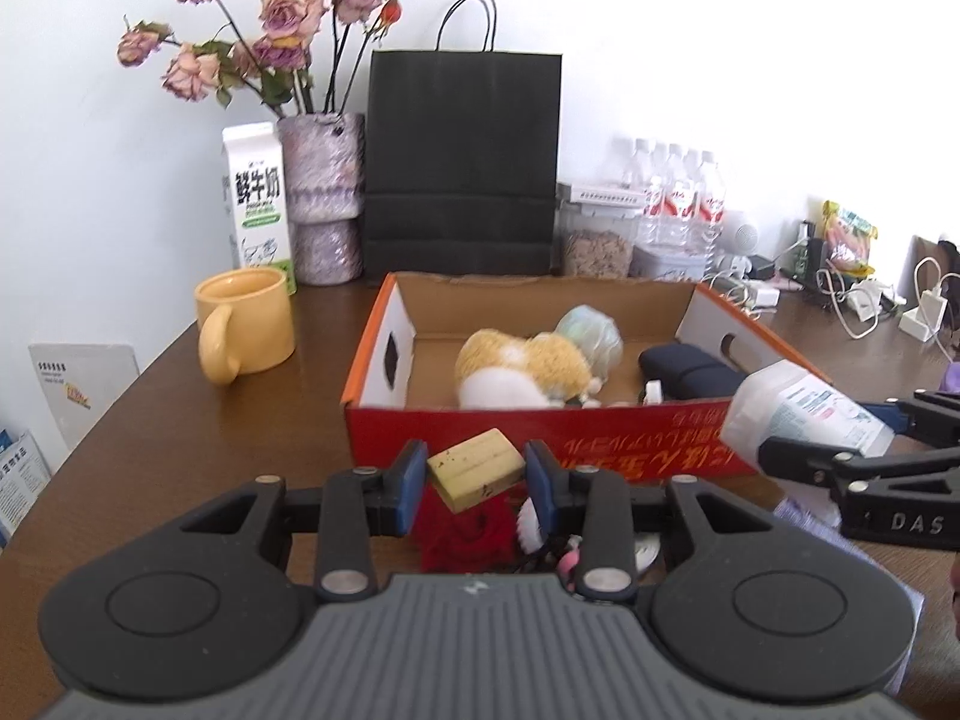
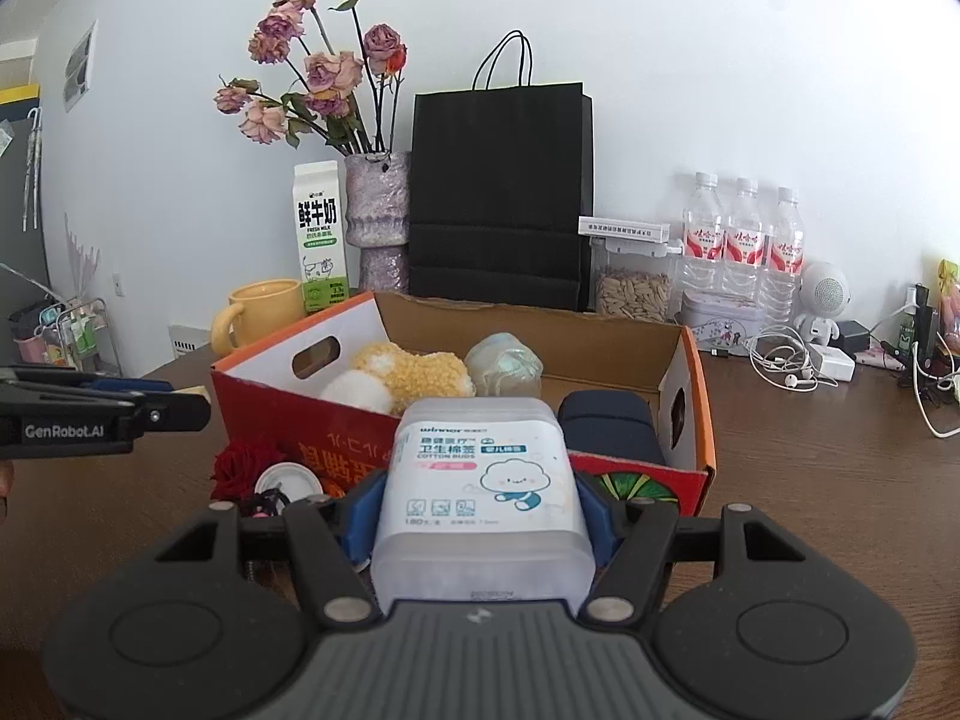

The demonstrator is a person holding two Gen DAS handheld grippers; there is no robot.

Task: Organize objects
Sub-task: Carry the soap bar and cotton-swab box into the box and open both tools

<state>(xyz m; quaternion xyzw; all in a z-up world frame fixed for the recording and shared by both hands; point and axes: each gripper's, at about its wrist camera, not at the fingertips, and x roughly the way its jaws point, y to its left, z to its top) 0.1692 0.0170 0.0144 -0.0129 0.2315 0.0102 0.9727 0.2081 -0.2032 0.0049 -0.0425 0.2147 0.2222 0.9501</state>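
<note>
Left gripper (image 1: pixel 476 483) gripping wooden block (image 1: pixel 477 468), tilted down, right gripper (image 2: pixel 482 516) likewise

A cardboard box (image 1: pixel 606 438) is sitting on the table (image 1: pixel 180 420), holding a plush toy (image 1: pixel 522 369). A mug (image 1: pixel 249 324) is standing left of it, a milk carton (image 1: pixel 258 204) and paper bag (image 1: pixel 462 162) behind.

A: Where are the two grippers relative to the box (image 1: pixel 540 426)?

B: Both hang just in front of its near wall, tilted slightly downward. The left gripper (image 1: pixel 477 477) has its blue pads (image 1: pixel 411 483) pressed on a small yellow block (image 1: pixel 477 468).

A: And the right one?

B: The right gripper (image 2: pixel 483 510), to the left one's right, has its jaws wider, clamped on a tub (image 2: pixel 483 492) of cotton buds.
</note>
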